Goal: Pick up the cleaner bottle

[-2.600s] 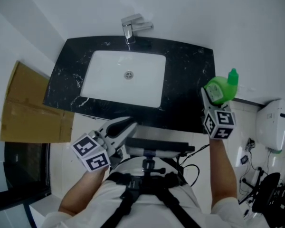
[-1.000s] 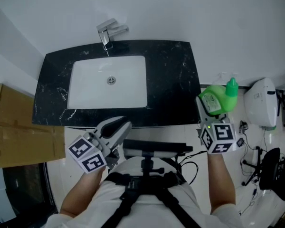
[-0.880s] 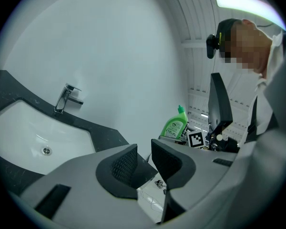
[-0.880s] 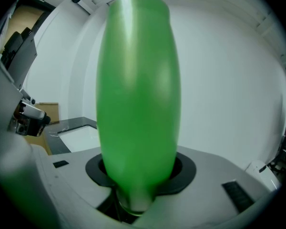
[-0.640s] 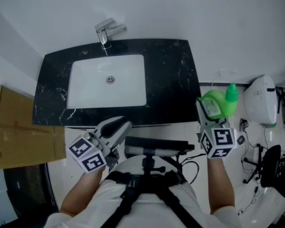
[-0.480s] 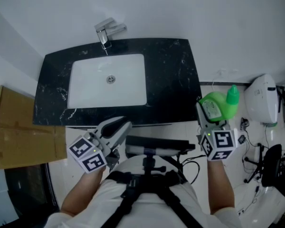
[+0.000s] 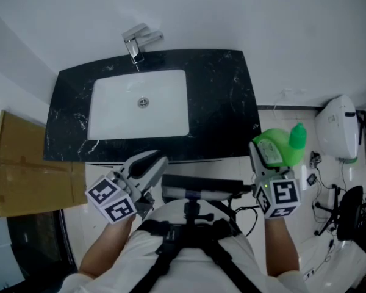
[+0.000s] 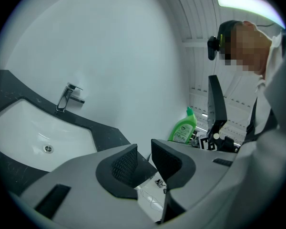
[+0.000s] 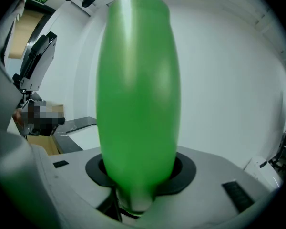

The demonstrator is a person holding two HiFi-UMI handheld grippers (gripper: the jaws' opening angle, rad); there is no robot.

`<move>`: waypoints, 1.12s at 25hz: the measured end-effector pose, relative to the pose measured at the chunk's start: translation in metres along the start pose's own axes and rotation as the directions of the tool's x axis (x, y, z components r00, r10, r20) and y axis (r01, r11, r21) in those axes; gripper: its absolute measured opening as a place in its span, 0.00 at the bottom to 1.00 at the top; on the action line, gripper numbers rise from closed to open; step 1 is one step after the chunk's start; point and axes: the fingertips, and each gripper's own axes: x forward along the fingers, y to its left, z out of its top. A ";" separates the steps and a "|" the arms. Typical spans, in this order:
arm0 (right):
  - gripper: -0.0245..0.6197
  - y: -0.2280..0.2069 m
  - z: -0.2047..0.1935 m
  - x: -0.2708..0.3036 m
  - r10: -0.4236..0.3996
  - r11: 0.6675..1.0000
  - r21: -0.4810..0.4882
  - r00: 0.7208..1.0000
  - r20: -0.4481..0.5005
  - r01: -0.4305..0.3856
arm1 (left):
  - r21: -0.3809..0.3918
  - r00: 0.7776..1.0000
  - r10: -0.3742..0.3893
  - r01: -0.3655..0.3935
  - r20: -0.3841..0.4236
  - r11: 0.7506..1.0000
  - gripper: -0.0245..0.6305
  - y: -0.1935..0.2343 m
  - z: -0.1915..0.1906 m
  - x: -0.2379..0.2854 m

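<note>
- Head view puts your two hands nearest: the left gripper (image 7: 154,162) is level in front of your waist, and the right gripper (image 7: 262,161) is off to your right.
- Your right gripper's jaws are clamped on the green cleaner bottle (image 7: 279,148). In the right gripper view the bottle's body (image 9: 138,94) fills the gap between the dark pads and rises straight up out of them.
- The bottle is in the air, off the counter, just past the front right corner of the black countertop (image 7: 227,96), with its cap pointing away from you.
- Your left gripper (image 8: 144,159) is released: the ribbed pads stand apart with nothing between them (past them that view shows the bottle (image 8: 183,128) upright in your other hand).
- To your left, flat brown cardboard (image 7: 30,170) lies beside the counter.
- Beyond the grippers, the white sink (image 7: 113,112) is set into the countertop, its drain near the middle.
- Farther back, the chrome faucet (image 7: 137,40) stands at the sink's rear edge against the white wall.
- On the right, a white wall unit (image 7: 337,130) hangs near the bottle, not touching it.
</note>
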 end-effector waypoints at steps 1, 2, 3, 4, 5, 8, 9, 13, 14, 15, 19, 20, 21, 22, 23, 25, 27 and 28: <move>0.31 0.000 -0.001 -0.001 0.000 1.000 0.003 1.000 0.000 0.000 | -0.001 1.000 0.002 -0.002 0.002 1.000 0.18 0.001 0.000 -0.001; 0.31 0.000 -0.002 -0.001 0.000 1.000 0.007 1.000 0.000 0.000 | -0.002 1.000 0.005 -0.005 0.004 1.000 0.18 0.001 0.000 -0.002; 0.31 0.000 -0.003 -0.002 -0.001 1.000 0.009 1.000 0.001 0.001 | -0.003 1.000 0.007 -0.007 0.005 1.000 0.18 0.001 0.000 -0.002; 0.31 0.000 -0.004 -0.002 -0.002 1.000 0.010 1.000 -0.001 0.002 | -0.005 1.000 0.009 -0.009 0.006 1.000 0.18 0.002 0.000 -0.003; 0.31 0.000 -0.005 -0.003 -0.002 1.000 0.011 1.000 -0.007 0.002 | -0.006 1.000 0.011 -0.011 0.007 1.000 0.18 0.002 0.000 -0.004; 0.31 0.001 -0.009 -0.006 -0.008 1.000 0.018 1.000 -0.022 0.008 | -0.007 1.000 0.017 -0.017 0.010 1.000 0.18 0.003 0.000 -0.006; 0.31 0.002 -0.010 -0.007 -0.008 1.000 0.021 1.000 -0.023 0.008 | -0.008 1.000 0.019 -0.019 0.010 1.000 0.18 0.003 0.000 -0.007; 0.31 0.004 -0.010 -0.008 0.007 1.000 0.020 1.000 -0.017 -0.007 | -0.007 1.000 0.024 -0.024 0.010 1.000 0.18 0.000 0.001 -0.006; 0.31 0.005 -0.009 -0.008 0.009 1.000 0.019 1.000 -0.011 -0.009 | -0.007 1.000 0.025 -0.024 0.010 1.000 0.18 0.000 0.001 -0.007; 0.31 0.006 -0.009 -0.008 0.010 1.000 0.018 1.000 -0.005 -0.010 | -0.006 1.000 0.025 -0.025 0.010 1.000 0.18 0.000 0.001 -0.007; 0.31 0.013 -0.011 -0.009 0.013 1.000 0.015 0.999 -0.033 -0.012 | -0.004 1.000 0.026 -0.026 0.013 1.000 0.18 0.001 0.002 -0.009; 0.31 0.013 -0.011 -0.010 0.011 1.000 0.017 1.000 -0.029 -0.011 | -0.004 1.000 0.027 -0.027 0.014 1.000 0.18 0.000 0.002 -0.010; 0.31 0.014 -0.009 -0.010 0.011 1.000 0.019 1.000 -0.013 -0.011 | -0.003 0.999 0.028 -0.028 0.015 1.000 0.18 0.000 0.002 -0.010; 0.31 0.014 -0.008 -0.010 0.014 1.000 0.018 1.000 0.005 -0.014 | -0.003 0.999 0.029 -0.029 0.016 1.000 0.18 -0.001 0.003 -0.010; 0.31 0.015 -0.006 -0.009 0.019 1.000 0.016 1.000 0.017 -0.019 | -0.003 0.999 0.030 -0.030 0.016 1.000 0.18 -0.002 0.002 -0.010; 0.31 0.017 -0.006 -0.009 0.026 1.000 0.012 0.999 0.024 -0.027 | -0.003 0.999 0.034 -0.034 0.016 0.999 0.18 -0.002 0.002 -0.011; 0.31 0.019 -0.006 -0.008 0.030 0.999 0.010 0.999 0.021 -0.031 | -0.003 0.999 0.037 -0.037 0.016 0.999 0.18 -0.002 0.001 -0.012; 0.31 0.020 -0.006 -0.007 0.032 0.999 0.009 0.999 0.019 -0.032 | -0.004 0.999 0.038 -0.038 0.017 0.999 0.18 -0.001 0.001 -0.013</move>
